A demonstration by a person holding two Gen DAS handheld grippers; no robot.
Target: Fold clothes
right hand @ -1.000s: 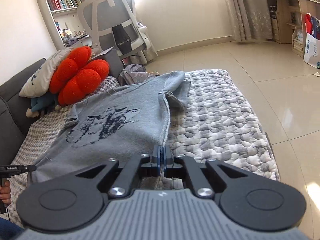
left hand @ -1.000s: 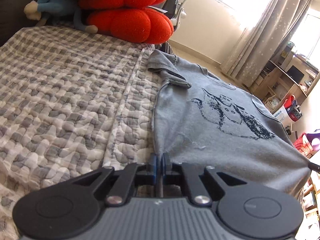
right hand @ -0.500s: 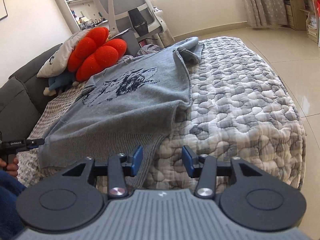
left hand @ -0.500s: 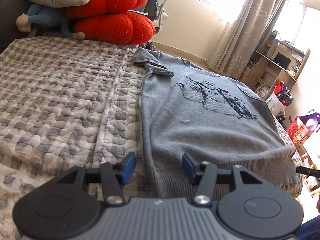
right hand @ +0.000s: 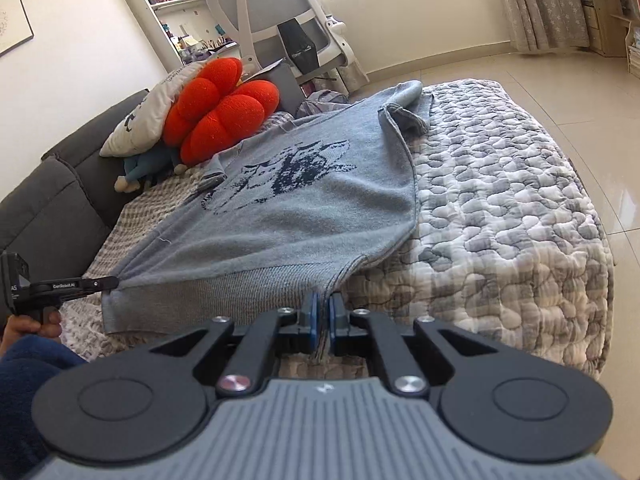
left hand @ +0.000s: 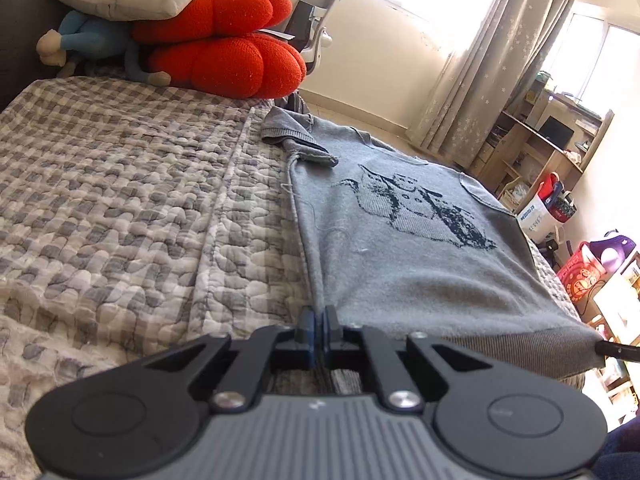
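Left view: your left gripper (left hand: 319,322) has just clamped the sweater (left hand: 400,240) at its hem corner, flat on the quilt (left hand: 120,200). Right view: your right gripper (right hand: 322,312) has just pinched the opposite hem corner.

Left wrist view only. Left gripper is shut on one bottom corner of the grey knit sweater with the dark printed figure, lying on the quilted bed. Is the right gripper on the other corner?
Observer: Yes. The right gripper has just closed on the opposite corner of the grey knit sweater's ribbed hem, with fabric between its blue pads.
Operator: Does the hem run clean between the two?
Observer: Nearly straight. From the right wrist view it stretches across to the left gripper, which has also just closed on its corner. The short sleeve on the right gripper's side is crumpled over on itself, not flat on the grey-and-white quilted cover.
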